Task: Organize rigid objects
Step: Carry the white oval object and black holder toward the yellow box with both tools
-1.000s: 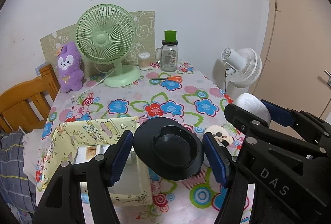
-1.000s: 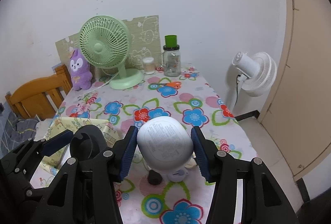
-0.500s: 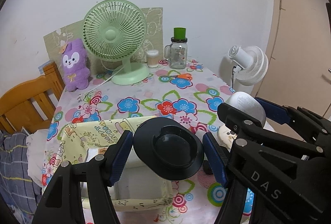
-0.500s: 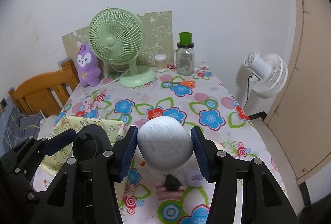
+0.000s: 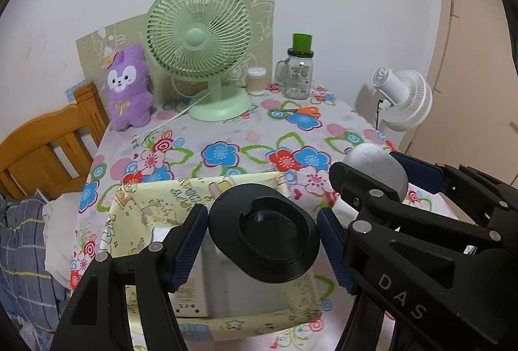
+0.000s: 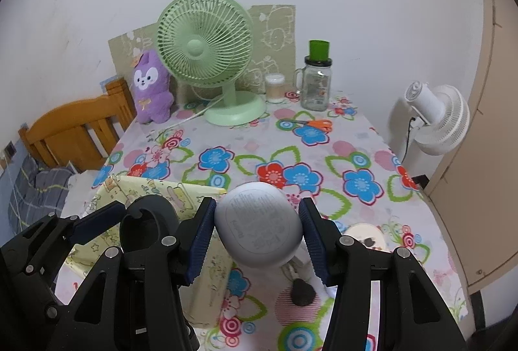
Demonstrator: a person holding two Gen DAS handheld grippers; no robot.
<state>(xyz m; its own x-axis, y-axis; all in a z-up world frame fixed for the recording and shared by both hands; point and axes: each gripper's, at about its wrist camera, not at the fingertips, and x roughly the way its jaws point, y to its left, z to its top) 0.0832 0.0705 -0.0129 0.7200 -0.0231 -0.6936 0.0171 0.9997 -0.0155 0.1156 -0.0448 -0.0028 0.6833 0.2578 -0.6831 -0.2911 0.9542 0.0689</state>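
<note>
My left gripper [image 5: 261, 215] is shut on a black round dock [image 5: 264, 232] with a sunken centre and holds it above a yellow cartoon-print box [image 5: 145, 198]. A white carton [image 5: 194, 286] lies inside the box. My right gripper [image 6: 258, 205] is shut on a pale grey egg-shaped device [image 6: 259, 228], its printed underside facing the camera, just right of the box [image 6: 155, 189]. In the left wrist view the grey device [image 5: 372, 166] shows at the right, level with the dock.
On the floral tablecloth stand a green fan [image 6: 207, 53], a purple plush [image 6: 150, 85], a glass jar [image 6: 315, 82], a small tub [image 6: 275, 88] and orange scissors [image 6: 314, 124]. A black knob [image 6: 302, 291] and white disc [image 6: 365, 236] lie near. A wooden chair [image 6: 74, 127] stands left, a white fan [image 6: 437, 121] right.
Both grippers have drifted left and back with their loads. The box, earlier left of the dock, now lies under it. The black knob has slid right in the right wrist view.
</note>
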